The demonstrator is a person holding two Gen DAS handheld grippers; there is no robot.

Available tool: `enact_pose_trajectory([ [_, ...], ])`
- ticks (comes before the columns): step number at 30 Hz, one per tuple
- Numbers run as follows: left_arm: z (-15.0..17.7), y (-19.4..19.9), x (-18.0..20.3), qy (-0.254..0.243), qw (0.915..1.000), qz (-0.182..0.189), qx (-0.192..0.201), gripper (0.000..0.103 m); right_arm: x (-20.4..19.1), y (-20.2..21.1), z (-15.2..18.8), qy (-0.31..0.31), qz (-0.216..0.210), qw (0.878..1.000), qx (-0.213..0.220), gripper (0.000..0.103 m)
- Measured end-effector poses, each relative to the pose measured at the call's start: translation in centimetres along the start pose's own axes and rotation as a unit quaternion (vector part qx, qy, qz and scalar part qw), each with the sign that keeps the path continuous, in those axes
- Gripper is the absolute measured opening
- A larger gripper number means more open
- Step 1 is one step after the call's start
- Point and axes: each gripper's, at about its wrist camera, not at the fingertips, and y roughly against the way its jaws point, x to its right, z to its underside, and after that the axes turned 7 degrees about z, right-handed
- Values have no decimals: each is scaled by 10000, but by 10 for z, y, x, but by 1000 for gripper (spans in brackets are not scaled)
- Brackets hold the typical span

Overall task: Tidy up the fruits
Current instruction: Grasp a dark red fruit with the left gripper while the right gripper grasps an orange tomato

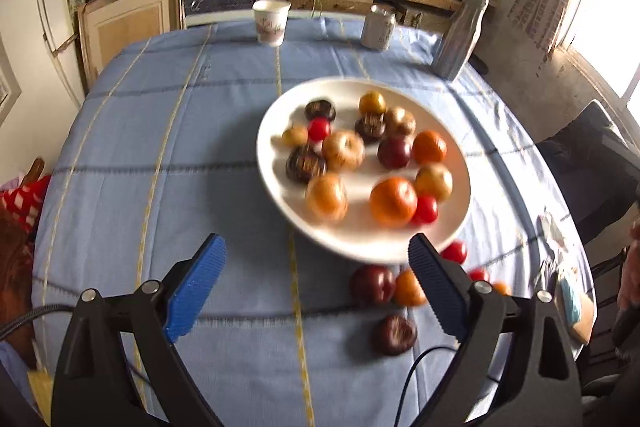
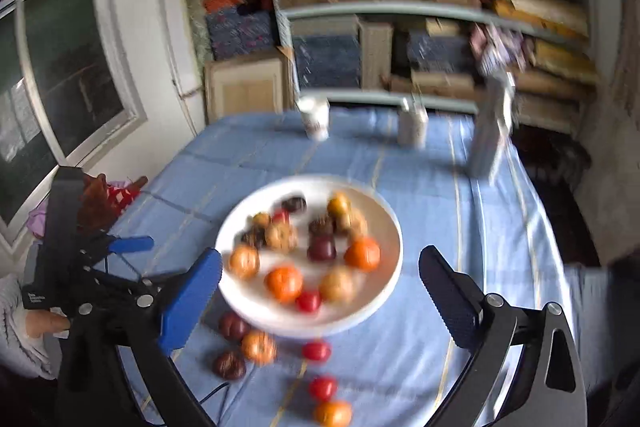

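Loose small round fruits are noted on the blue checked tablecloth (image 1: 180, 131), just outside the near rim of the wide white ceramic plate (image 1: 280, 183). In the right wrist view six strays are counted: a dark maroon plum-like fruit (image 2: 233, 325) touching the plate's near-left edge, an orange mandarin-like fruit (image 2: 259, 347) beside it, a second dark ridged fruit (image 2: 229, 365) nearer the camera, then a red cherry tomato (image 2: 316, 351), another red one (image 2: 323, 387) and an orange fruit (image 2: 333, 413) strung toward the lens. The plate is already loaded with a mixed heap of orange, yellow-brown, dark and red fruits; the task is judged mostly done.

Both views are motion-blurred; fine detail is not resolved.

The left gripper (image 1: 316, 283) is seen with blue-padded jaws spread wide, nothing between them. The same dark fruit (image 1: 394, 335) lies below and right of its gap, near the right finger, with the maroon one (image 1: 372, 284) and an orange one (image 1: 407, 289) just beyond it, against the plate rim.

The right gripper (image 2: 320, 297) is likewise spread wide and empty. The red strays lie almost on its centre line, below the gap, close in; the dark pair sits off toward its left finger.

Being round, the fruits offer no long axis, so no jaw alignment is called for. The left gripper is judged nearer the dark cluster, the right nearer the tomato line.
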Motion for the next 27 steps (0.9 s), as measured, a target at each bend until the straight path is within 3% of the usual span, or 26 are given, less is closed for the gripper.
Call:
enact_pose_trajectory([
  [5,35,-14,5,42,9991,65,-427,92,18,-21,68,-994,-158,9879,-1182,99],
  [7,47,-23,12,-110,9979,128,-625,93,25,-24,80,-1202,-51,9824,-1429,99],
  [11,61,-36,27,-427,9956,124,-822,93,39,-19,89,-1390,108,9813,-1326,99],
  [19,69,-44,44,-604,9942,197,-865,93,17,-31,115,4,193,9908,-1338,99],
  [27,70,-58,49,-553,9936,330,-928,93,13,-38,108,194,29,9907,-1347,99],
])
